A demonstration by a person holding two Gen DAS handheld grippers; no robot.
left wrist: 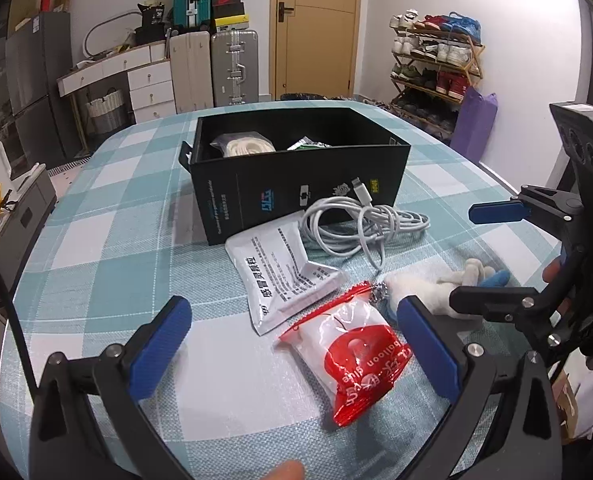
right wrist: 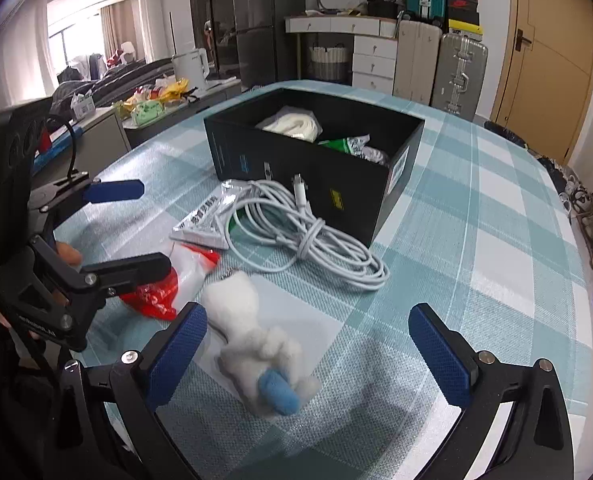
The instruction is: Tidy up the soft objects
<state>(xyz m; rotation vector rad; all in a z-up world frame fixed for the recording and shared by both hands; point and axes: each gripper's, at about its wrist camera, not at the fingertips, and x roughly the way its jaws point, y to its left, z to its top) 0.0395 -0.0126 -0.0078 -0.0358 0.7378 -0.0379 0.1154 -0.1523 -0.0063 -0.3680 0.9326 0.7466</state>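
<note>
A black box stands on the checked tablecloth and holds a white bundle and a green packet. In front of it lie a white cable coil, a white sachet, a red-and-white balloon packet and a white plush toy. My left gripper is open, its jaws either side of the balloon packet. My right gripper is open around the plush toy; it also shows in the left wrist view.
The box, cable, sachet and balloon packet also show in the right wrist view, with the left gripper at the left. Suitcases, drawers and a shoe rack stand beyond the table.
</note>
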